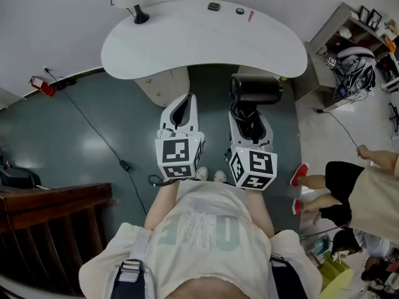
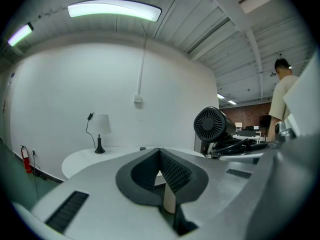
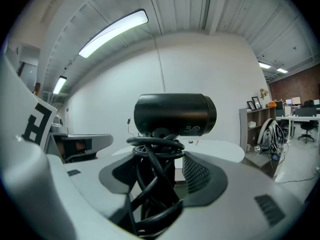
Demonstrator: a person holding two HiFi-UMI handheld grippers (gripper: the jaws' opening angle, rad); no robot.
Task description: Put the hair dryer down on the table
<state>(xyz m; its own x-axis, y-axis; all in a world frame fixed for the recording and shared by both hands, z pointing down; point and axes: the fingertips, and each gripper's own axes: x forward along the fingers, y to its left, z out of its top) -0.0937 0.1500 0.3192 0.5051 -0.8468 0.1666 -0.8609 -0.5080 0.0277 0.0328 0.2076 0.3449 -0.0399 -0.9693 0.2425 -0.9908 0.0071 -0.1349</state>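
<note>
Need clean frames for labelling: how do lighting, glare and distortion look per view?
Head view: strong fisheye bend, soft glare on the floor. Left gripper view: ceiling light blown out, dark corners. Right gripper view: hair dryer near-black against the bright wall.

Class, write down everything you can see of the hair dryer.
The hair dryer is black and looks like matte plastic. Its stubby barrel lies level and crosswise, with a finned round grille at one end. The handle points down with the black cord looped round it, clamped between the right gripper's jaws. It is held up short of the white table, not touching it.
</note>
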